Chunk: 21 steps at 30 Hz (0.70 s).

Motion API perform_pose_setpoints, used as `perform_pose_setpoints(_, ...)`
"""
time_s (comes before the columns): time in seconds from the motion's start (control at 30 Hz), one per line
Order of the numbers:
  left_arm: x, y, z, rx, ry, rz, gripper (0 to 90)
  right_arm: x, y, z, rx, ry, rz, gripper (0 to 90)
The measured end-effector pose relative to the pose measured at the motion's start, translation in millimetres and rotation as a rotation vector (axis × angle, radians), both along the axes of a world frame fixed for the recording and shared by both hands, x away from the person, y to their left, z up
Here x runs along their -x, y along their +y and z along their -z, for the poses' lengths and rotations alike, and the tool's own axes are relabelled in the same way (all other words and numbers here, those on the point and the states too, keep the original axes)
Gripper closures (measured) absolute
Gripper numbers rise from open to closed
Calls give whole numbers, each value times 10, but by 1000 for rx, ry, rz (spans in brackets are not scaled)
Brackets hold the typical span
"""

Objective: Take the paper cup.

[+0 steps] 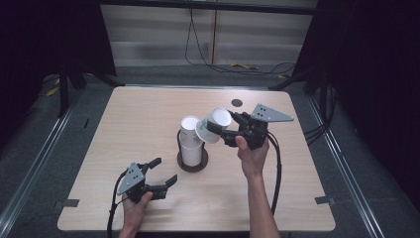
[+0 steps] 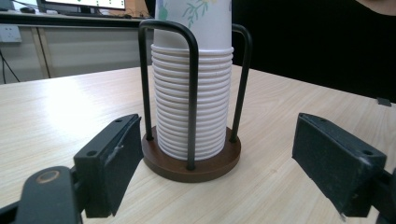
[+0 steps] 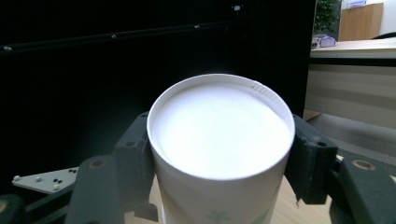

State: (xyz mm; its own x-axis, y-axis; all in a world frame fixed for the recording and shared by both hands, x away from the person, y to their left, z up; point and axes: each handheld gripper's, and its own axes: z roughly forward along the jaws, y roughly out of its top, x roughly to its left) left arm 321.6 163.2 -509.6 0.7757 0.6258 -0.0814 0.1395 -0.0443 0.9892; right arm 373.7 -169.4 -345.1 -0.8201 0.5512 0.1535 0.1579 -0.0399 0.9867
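Right gripper clamps paper cup – rack holds stacked cups.

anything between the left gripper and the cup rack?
Nothing: bare table lies between the open left gripper and the cup rack, seen in the left gripper view and high view.

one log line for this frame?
right gripper: shut on paper cup, tilted beside stack | left gripper: open, empty | cup stack: in holder
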Motion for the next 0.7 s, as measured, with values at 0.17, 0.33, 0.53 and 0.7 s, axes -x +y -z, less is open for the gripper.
perform_pose_setpoints(0.17, 1, -74, -45, -38, -6, 37, 159, 69, -59, 61, 12, 5, -9, 354)
perform_pose_setpoints(0.33, 13, -144, -90, -42, -15, 79, 158, 121, -103, 137, 17, 27, -20, 354)
perform_pose_setpoints(0.53, 20, -198, -161, -61, -17, 104, 159, 168, -97, 253, 28, 49, -34, 354)
perform_pose_setpoints(0.7, 28, -242, -204, -48, -9, 141, 166, 218, -68, 338, 40, 64, -49, 354)
